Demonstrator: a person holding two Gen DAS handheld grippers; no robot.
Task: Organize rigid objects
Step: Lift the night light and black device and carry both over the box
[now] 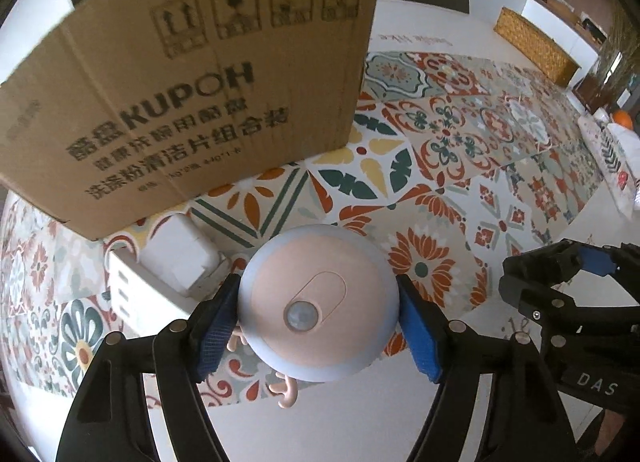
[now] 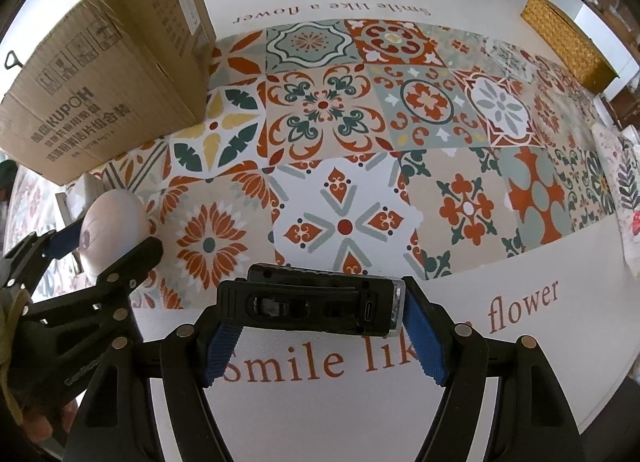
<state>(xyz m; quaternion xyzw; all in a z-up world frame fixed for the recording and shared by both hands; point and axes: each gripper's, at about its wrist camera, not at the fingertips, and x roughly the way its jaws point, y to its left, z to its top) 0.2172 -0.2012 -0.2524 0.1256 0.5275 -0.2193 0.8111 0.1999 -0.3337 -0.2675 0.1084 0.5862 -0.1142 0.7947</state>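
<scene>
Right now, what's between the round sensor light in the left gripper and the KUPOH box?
In the left wrist view, a white charger block on the patterned tablecloth lies between the round sensor light and the cardboard box.

Matt plastic night light [image 1: 320, 304], rough corrugated cardboard box [image 1: 192, 102]

Round sensor light [image 1: 320, 302]: pink face, pale blue rim, oval inset with a grey dome sensor. It is clamped at its rim between the pads of the left hand-held gripper [image 1: 318, 322], face toward the camera.

Black rectangular device [image 2: 316, 302]: port on its near edge. It lies crosswise between the pads of the right hand-held gripper [image 2: 320, 338].
</scene>
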